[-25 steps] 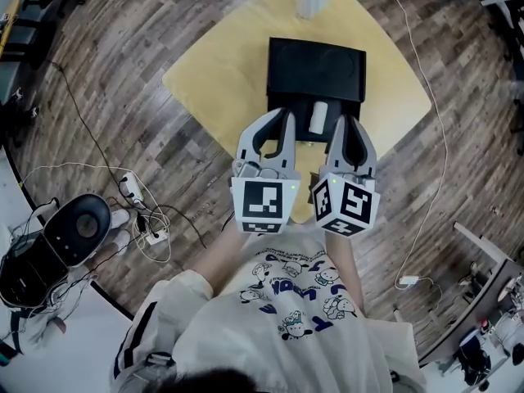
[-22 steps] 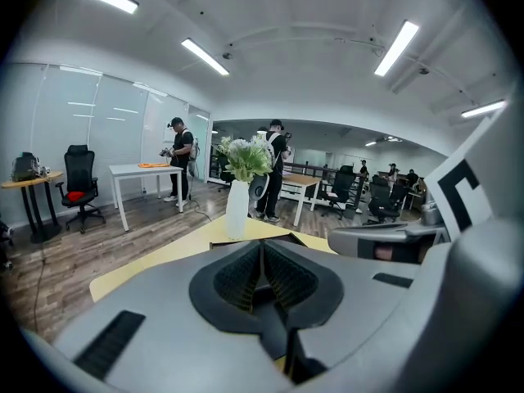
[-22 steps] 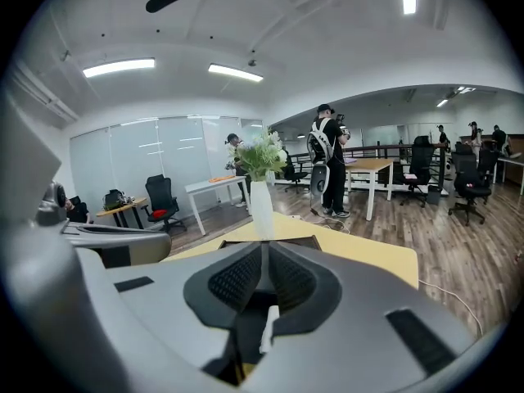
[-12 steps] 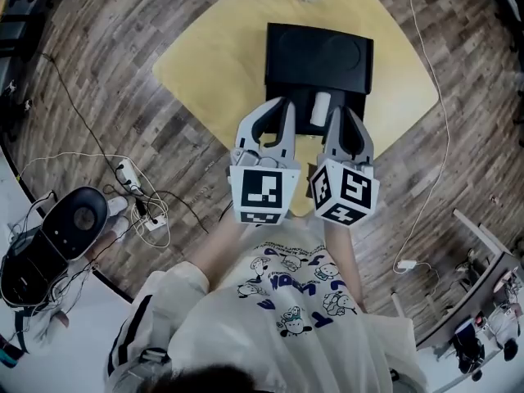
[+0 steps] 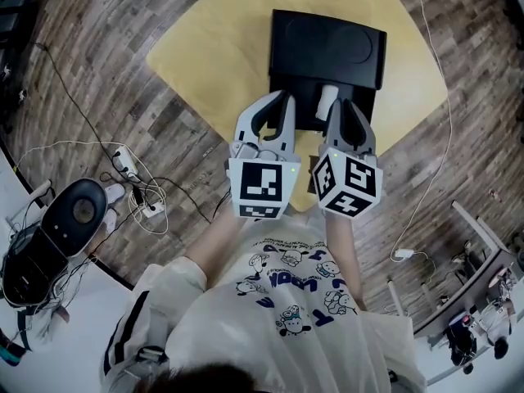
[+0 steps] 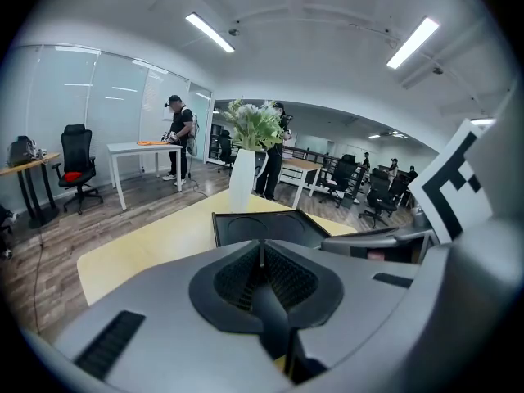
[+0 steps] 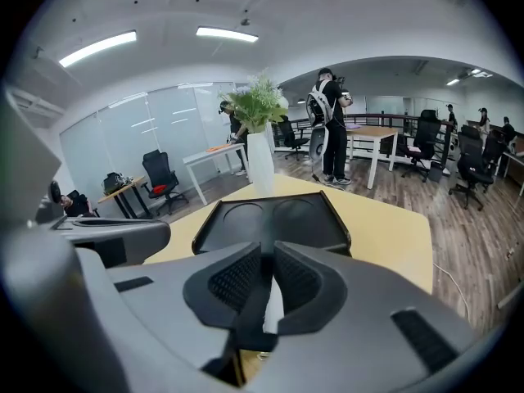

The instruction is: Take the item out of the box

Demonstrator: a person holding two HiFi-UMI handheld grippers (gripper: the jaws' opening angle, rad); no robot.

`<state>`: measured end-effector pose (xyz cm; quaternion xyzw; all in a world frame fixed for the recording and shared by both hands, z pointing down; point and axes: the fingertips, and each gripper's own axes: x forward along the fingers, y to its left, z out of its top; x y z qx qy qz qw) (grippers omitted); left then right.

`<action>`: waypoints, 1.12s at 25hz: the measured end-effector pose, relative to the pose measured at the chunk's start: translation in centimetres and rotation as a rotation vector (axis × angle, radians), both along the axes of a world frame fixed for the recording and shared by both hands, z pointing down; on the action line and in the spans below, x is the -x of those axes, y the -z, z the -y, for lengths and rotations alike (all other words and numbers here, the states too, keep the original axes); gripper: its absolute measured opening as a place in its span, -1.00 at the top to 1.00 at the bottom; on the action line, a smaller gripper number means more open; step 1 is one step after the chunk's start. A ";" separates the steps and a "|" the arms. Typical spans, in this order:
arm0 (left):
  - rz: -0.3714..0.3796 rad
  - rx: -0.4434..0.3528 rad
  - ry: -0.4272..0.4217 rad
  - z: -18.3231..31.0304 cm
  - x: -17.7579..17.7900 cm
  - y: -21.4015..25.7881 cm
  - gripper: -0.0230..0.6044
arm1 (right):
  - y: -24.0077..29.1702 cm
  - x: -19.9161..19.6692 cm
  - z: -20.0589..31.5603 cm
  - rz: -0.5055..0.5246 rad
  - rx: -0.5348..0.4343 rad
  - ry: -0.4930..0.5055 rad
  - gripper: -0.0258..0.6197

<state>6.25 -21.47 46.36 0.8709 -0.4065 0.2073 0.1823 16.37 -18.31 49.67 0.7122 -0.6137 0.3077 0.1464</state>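
While the left gripper [image 5: 281, 98] and right gripper [image 5: 345, 105] sit closed and empty, the item [image 5: 328, 100] (lengthwise away) lies nearer the right.

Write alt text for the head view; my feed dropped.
Two shut grippers, left gripper and right gripper, are held side by side with tips at the near end of a black box on a yellow table. A white cylindrical item lies in the box between the tips.
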 end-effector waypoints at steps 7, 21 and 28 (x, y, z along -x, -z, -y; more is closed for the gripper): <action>0.019 0.042 0.006 0.6 0.4 -1.6 0.84 | -2.1 0.4 0.2 -0.004 0.090 0.017 0.77; 0.024 0.104 0.020 0.9 0.7 -3.6 0.84 | -6.1 0.3 -0.7 -0.002 0.294 0.027 0.48; 0.024 0.126 0.030 1.1 0.6 -4.3 0.84 | -7.9 0.1 -1.0 0.018 0.393 0.037 0.39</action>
